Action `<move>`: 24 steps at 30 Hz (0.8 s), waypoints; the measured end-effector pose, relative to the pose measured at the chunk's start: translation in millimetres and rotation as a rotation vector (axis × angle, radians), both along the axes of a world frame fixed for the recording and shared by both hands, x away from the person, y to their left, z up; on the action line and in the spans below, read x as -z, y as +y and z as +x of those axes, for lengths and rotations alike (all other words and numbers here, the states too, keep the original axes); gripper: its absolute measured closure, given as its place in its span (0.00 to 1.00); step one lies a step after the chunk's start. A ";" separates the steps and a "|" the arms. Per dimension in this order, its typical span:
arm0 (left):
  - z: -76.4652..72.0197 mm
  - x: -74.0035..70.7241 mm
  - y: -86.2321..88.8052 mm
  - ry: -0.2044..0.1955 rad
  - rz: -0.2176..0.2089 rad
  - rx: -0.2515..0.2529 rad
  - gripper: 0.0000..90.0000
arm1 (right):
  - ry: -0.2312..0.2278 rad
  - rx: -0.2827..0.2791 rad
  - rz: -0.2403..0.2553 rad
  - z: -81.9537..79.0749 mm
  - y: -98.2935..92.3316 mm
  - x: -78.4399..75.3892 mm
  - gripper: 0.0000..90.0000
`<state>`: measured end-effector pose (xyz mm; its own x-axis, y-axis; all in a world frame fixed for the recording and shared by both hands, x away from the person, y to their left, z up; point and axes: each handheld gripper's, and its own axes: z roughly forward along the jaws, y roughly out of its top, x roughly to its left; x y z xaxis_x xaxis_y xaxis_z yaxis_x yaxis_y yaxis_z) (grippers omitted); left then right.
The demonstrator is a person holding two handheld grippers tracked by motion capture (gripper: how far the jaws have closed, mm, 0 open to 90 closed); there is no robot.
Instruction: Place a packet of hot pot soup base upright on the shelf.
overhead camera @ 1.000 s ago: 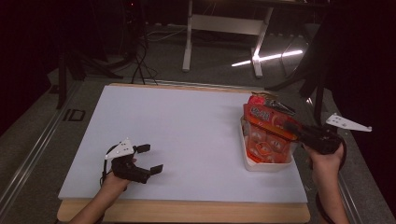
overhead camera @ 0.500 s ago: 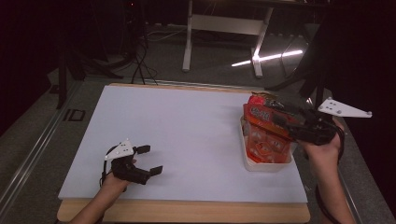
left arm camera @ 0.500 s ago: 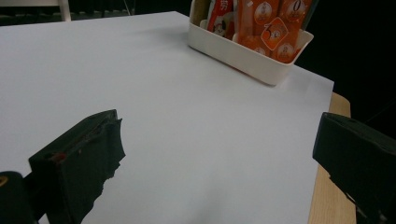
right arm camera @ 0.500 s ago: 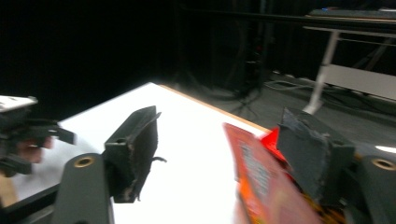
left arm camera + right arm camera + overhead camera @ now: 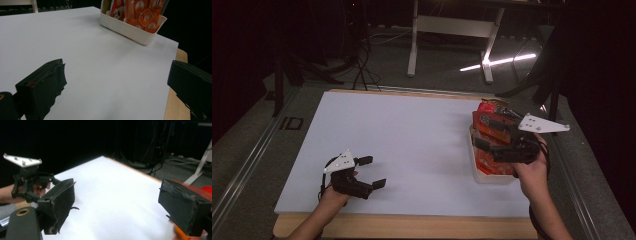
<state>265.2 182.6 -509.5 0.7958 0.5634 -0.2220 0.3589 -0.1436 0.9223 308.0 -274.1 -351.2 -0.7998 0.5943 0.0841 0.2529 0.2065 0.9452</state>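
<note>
The right gripper (image 5: 489, 132) is hovering over the packets (image 5: 492, 125) standing in the bin (image 5: 492, 177) at the surface's (image 5: 412, 135) right edge, its jaws just opening wide, nothing between them. The left gripper (image 5: 373, 171) is resting wide, empty.

A white-topped table (image 5: 412, 145) seen from above. At right, a white tub (image 5: 492, 176) of orange snack packets (image 5: 486, 122) — the right gripper (image 5: 489, 135) hovers over it, jaws just opened, nothing between them. The left gripper (image 5: 373, 172) rests near the front edge — jaws apart.
</note>
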 end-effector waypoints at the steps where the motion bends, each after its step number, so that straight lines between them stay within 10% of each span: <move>1: -0.2 -0.3 0.0 -0.001 0.000 0.000 0.02 | 0.004 -0.004 -0.007 -0.4 3.5 5.1 0.15; 24: -1.6 -0.5 -0.1 -0.007 0.008 0.012 0.02 | 0.065 -0.058 -0.105 -14.4 42.8 86.5 0.16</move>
<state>263.6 182.5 -509.0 0.8043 0.5551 -0.2119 0.3505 -0.1552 0.9236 293.5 -231.3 -437.7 -0.8278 0.5558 0.0768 0.2978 0.3193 0.8996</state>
